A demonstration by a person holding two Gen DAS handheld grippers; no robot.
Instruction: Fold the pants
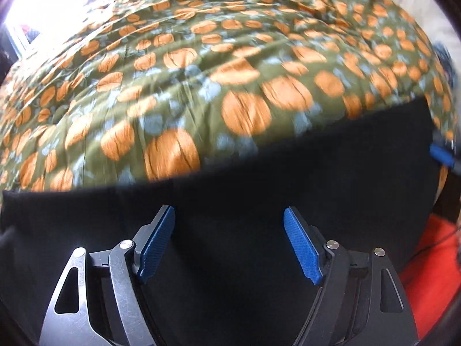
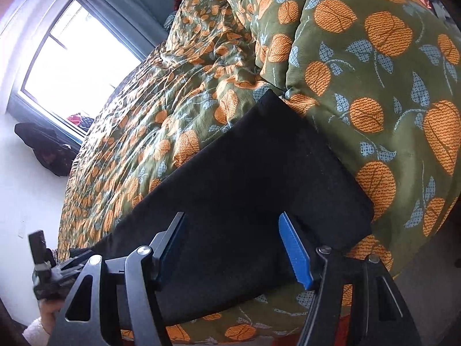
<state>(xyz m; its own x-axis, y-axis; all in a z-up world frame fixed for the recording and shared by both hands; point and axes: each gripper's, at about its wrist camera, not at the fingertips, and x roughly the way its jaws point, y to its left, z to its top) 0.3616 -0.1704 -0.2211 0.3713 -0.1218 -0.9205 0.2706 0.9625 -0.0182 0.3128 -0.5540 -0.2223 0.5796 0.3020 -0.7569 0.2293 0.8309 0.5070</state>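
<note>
The left gripper and right gripper hover with jaws wide, nothing between them, over black pants lying flat on a bed's green, orange-leafed quilt. A bright window lights the white-walled room.

— What sort of place is this?
— A home bedroom: a bed under an olive-green quilt printed with orange fruit, beside a bright window with grey curtains.
</note>
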